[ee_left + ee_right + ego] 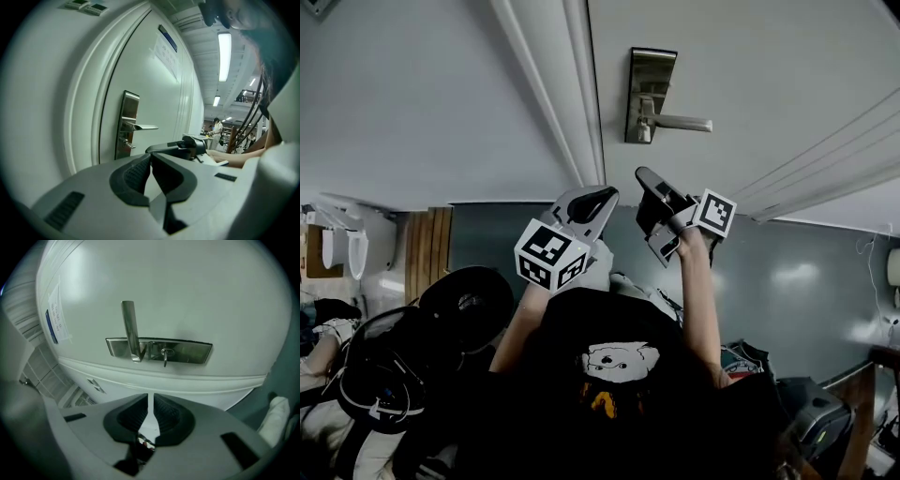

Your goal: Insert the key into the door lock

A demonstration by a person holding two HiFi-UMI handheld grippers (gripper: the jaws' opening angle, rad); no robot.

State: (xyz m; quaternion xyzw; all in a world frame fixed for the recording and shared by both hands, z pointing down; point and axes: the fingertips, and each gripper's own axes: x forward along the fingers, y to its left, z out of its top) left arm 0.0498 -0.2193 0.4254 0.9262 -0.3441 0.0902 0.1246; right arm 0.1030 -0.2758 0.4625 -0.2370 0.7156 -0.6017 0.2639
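A steel lock plate [649,94] with a lever handle [682,122] is fixed to the white door [769,66]. A small key [165,356] sticks out of the lock beside the handle [130,329]; in the left gripper view it shows under the lever as a key [127,146]. My right gripper [151,398] is a short way back from the plate, jaws shut to a thin slit with nothing in them. The left gripper [150,158] hangs beside it, shut and empty, further from the door. Both grippers, left [602,196] and right [648,178], are raised below the lock.
The white door frame [558,94] runs left of the lock plate. A paper notice [165,52] is stuck higher up the door. Bags and a dark helmet-like thing [464,305] lie on the floor at the left. People stand far off down the hall [216,127].
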